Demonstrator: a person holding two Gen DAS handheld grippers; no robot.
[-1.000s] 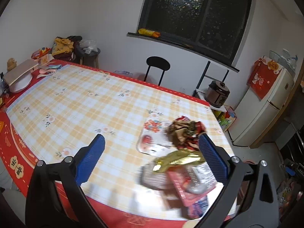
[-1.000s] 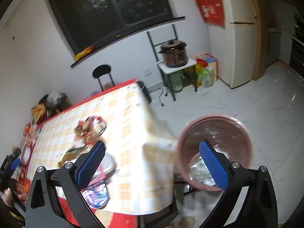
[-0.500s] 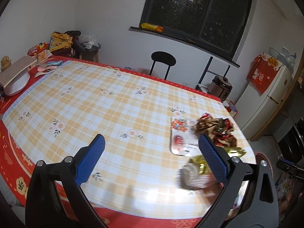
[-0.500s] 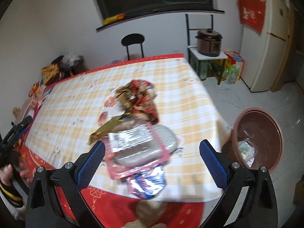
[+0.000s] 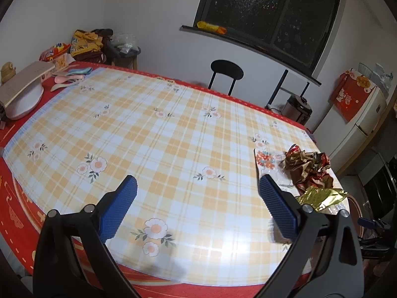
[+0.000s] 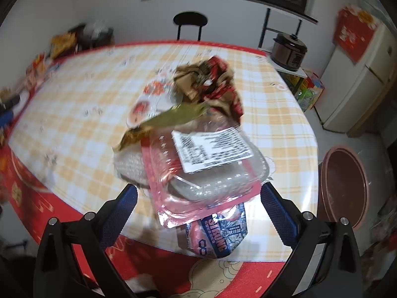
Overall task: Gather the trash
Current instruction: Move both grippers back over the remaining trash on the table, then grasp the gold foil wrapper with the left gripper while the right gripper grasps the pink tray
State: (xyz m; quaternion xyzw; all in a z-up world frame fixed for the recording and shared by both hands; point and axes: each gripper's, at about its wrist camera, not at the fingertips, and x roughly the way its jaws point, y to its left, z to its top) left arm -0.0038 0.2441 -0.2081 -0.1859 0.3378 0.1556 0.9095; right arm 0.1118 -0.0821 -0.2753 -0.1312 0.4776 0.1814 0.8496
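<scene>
Several pieces of trash lie heaped at the near right corner of the bench (image 6: pixel 285 114), and the right tool (image 6: pixel 198 203) has swung round onto them: a second ago its view held the brown bin (image 6: pixel 343 186) on the floor, now at the right edge of that frame, and the heap fills the centre. A clear clamshell container (image 6: pixel 211 164) with a printed label sits between the blue pads, which stand wide apart and grip nothing. Under it pokes a blue-printed wrapper (image 6: pixel 218 236) overhanging the bench edge, and behind it lie a gold foil wrapper (image 6: pixel 171 121) and a crumpled red-and-brown wrapper (image 6: pixel 211 82). The left tool (image 5: pixel 196 208), also spread apart and empty, has drawn back over bare tablecloth at lower centre of its frame; the same heap now sits far to its right, with the gold foil (image 5: pixel 320 196) just past its right finger. Judging by this, the right tool is lined up for the next pick, probably the clamshell, with the bin close by for the drop.
</scene>
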